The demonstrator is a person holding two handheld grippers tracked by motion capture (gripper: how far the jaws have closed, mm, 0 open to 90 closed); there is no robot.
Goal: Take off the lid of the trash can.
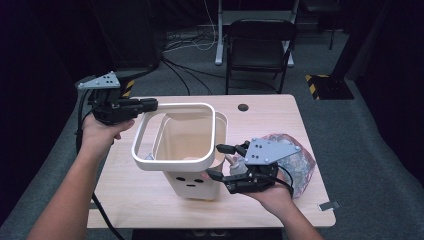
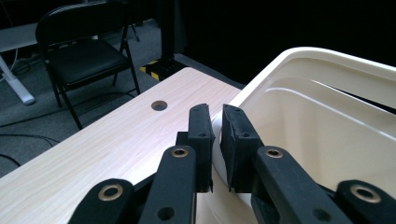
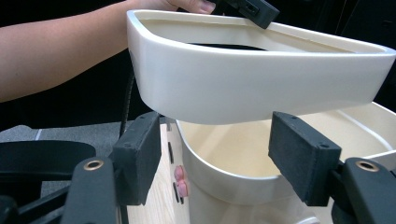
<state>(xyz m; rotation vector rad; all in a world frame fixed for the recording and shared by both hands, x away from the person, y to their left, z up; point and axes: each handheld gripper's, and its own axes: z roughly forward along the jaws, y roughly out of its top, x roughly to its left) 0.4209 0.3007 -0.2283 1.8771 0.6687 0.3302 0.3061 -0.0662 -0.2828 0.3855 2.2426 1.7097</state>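
Left gripper, jaws pinched on the white rim ring, holds it tilted above the cream bin on the table, while the right gripper, jaws spread, waits beside the bin wall: ring-lifting step, apparently; next, steadying the bin.

We log: high view, above, facing forward and down on surface; both gripper views close, sharing the bin rim

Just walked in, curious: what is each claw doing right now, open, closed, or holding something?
Left claw: closed on the white rim ring, lifted above the bin.
Right claw: open, holding nothing, jaws on either side of the bin's corner.
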